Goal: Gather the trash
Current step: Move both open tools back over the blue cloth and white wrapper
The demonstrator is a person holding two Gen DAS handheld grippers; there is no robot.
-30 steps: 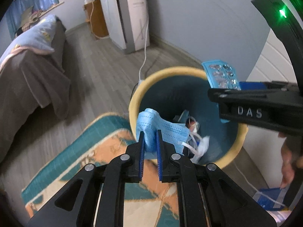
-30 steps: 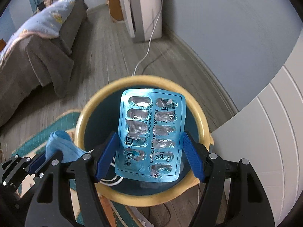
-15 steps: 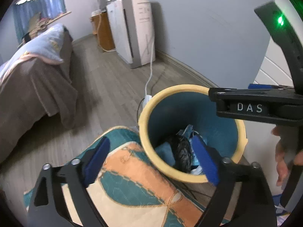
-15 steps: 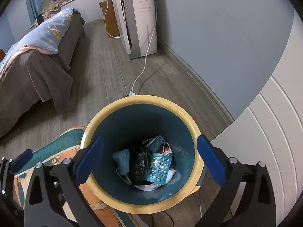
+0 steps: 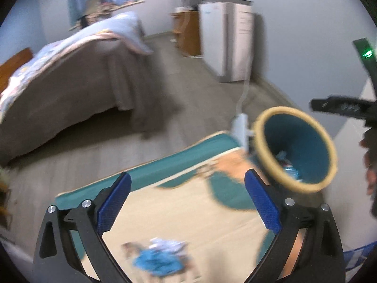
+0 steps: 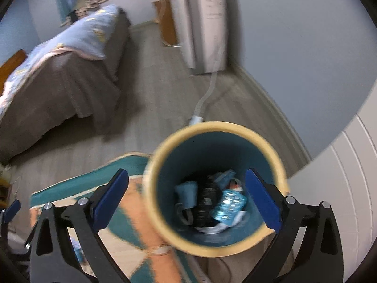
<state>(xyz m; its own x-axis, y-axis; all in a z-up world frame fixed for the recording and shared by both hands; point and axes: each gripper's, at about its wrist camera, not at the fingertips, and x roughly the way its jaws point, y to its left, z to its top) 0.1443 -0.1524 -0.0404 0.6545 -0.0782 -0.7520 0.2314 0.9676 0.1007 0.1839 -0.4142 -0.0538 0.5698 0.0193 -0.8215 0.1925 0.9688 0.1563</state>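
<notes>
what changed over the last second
Left gripper let go of the face mask and right gripper dropped the blister pack into the bin. Both now open, pulled back; left faces the rug. Bin stayed put.

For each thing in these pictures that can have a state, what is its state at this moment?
left gripper: jaws open, holding nothing.
right gripper: jaws open, holding nothing, above the bin.
trash bin: upright, no lid, partly filled.
blister pack: lying inside the bin on the other trash.
blue and white scrap: lying on the rug, not picked up; too blurred to identify.
rug: flat on the floor.
</notes>
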